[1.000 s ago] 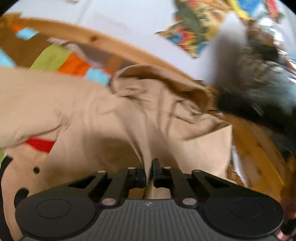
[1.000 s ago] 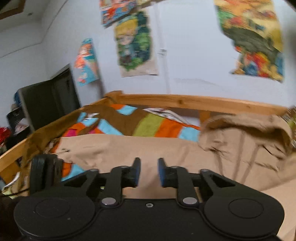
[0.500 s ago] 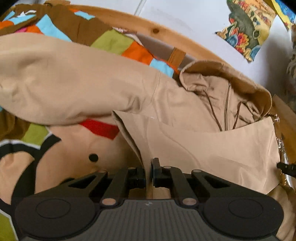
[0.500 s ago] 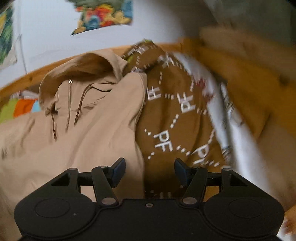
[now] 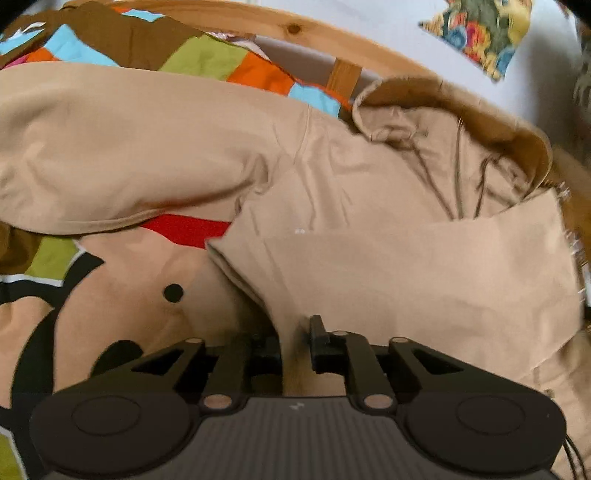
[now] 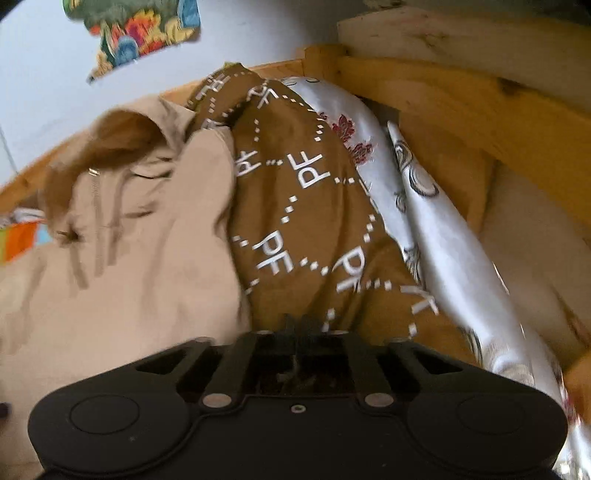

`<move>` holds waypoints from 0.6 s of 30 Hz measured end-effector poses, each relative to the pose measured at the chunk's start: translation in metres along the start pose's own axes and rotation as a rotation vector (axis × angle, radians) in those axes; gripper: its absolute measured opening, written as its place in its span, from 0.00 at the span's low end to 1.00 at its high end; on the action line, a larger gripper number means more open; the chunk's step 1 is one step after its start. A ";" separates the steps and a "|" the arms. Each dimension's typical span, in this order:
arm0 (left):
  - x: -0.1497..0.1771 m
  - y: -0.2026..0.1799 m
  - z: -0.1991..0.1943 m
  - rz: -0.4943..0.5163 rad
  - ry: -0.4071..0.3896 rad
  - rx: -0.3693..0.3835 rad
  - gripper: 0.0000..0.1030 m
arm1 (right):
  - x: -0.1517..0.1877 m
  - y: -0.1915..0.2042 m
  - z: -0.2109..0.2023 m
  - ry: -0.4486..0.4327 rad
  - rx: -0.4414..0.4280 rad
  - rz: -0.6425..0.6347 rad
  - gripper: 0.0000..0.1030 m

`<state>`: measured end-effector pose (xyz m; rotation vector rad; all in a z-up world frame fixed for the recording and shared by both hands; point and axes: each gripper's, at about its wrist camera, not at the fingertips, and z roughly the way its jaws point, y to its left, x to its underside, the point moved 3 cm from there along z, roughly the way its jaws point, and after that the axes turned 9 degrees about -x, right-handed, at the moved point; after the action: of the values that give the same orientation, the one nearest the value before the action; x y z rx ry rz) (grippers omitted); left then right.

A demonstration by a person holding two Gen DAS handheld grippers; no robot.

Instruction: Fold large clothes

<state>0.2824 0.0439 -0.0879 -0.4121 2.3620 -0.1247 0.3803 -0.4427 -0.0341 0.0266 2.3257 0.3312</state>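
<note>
Right tool (image 6: 298,325) tips blurred — any held cloth unclear.

Left side: my way is open over the patchwork blanket (image 5: 122,295).
Right side: brown pillow (image 6: 310,221) and wooden bed rail (image 6: 480,110) block me.
Ahead: hoodie (image 5: 369,221) bunched against the wall (image 5: 388,29).

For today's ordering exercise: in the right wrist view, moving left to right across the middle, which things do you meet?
Beige hoodie → brown blanket printed "PF" → white patterned fabric → wooden bed frame.

One tan hoodie (image 5: 332,177), two hand-held grippers (black), one poster (image 6: 133,33)
</note>
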 end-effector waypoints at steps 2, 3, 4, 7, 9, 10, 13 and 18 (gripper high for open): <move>-0.001 0.013 -0.015 -0.002 -0.012 0.018 0.55 | 0.006 0.002 -0.025 0.008 -0.074 -0.018 0.49; 0.000 0.020 -0.026 0.013 -0.025 0.021 0.65 | 0.010 0.004 -0.037 0.014 -0.089 -0.042 0.62; 0.000 0.027 -0.036 0.038 -0.036 0.020 0.66 | 0.015 0.006 -0.049 0.019 -0.083 -0.072 0.65; 0.004 0.049 -0.065 0.157 -0.036 -0.011 0.68 | 0.033 0.008 -0.077 0.040 -0.047 -0.125 0.72; 0.011 0.072 -0.082 0.196 -0.023 -0.045 0.72 | 0.049 0.006 -0.089 0.060 -0.034 -0.123 0.74; 0.015 0.082 -0.087 0.200 -0.011 -0.058 0.72 | 0.057 0.006 -0.093 0.068 -0.005 -0.128 0.74; 0.029 0.121 -0.094 0.138 0.029 -0.098 0.72 | 0.082 -0.003 -0.111 0.040 0.106 -0.096 0.74; 0.036 0.139 -0.089 0.020 0.126 0.038 0.65 | 0.116 -0.009 -0.144 -0.049 0.153 -0.003 0.68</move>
<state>0.1613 0.1609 -0.0750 -0.3721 2.4824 -0.1908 0.1981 -0.4710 -0.0215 0.1047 2.2975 0.1485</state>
